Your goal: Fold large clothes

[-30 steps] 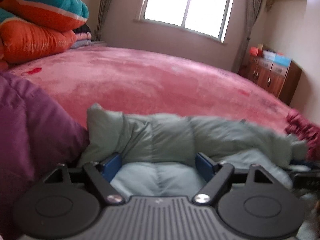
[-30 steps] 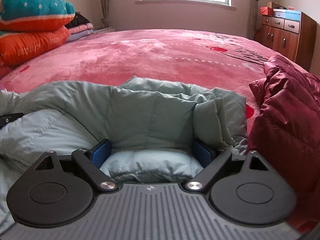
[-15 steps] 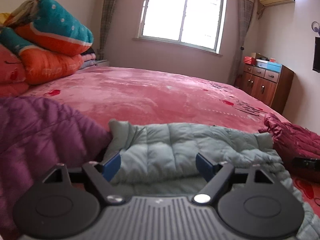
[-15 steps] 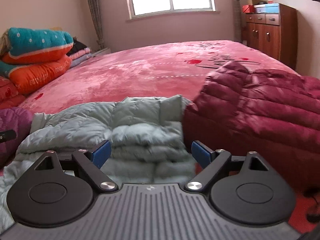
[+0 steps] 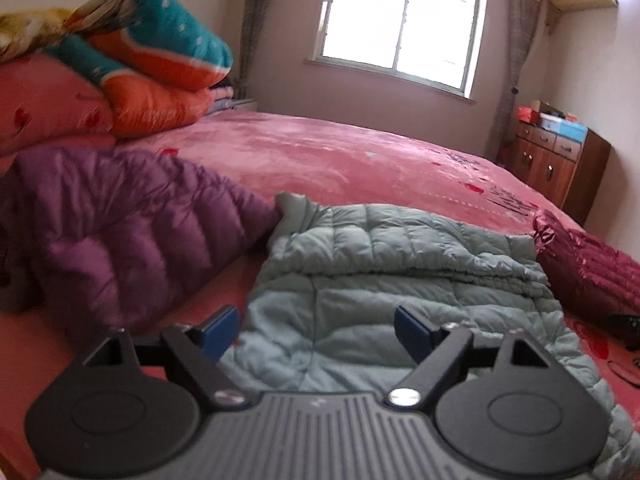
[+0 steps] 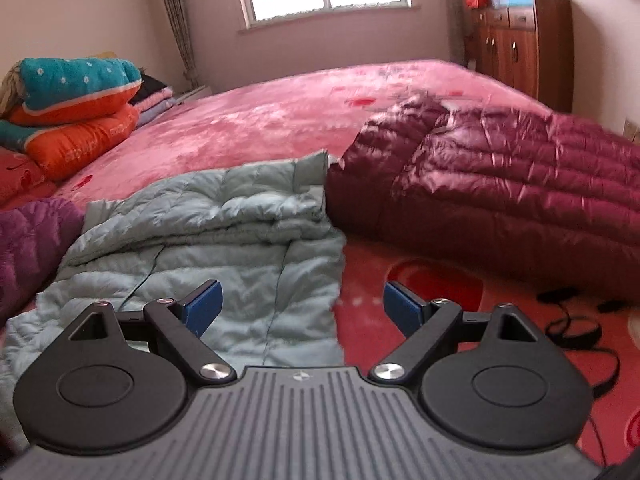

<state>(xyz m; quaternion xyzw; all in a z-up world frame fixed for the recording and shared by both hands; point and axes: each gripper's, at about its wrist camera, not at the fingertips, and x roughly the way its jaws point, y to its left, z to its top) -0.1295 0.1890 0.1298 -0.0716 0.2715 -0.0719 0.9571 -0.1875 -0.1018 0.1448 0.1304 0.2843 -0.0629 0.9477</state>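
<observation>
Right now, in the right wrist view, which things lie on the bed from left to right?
Purple jacket → green jacket → maroon jacket.

Daylight enters through the window [image 5: 400, 20], which is blown out to white at 12 o'clock in both views. The room is softly lit with faint shadows. Glare streaks the maroon down jacket [image 6: 500, 184] at 2 o'clock in the right wrist view. Fisheye curvature bends the edges, with dark vignetted corners. Mild motion blur softens the purple down jacket [image 5: 120, 224] and the wooden cabinet [image 6: 520, 40].
</observation>
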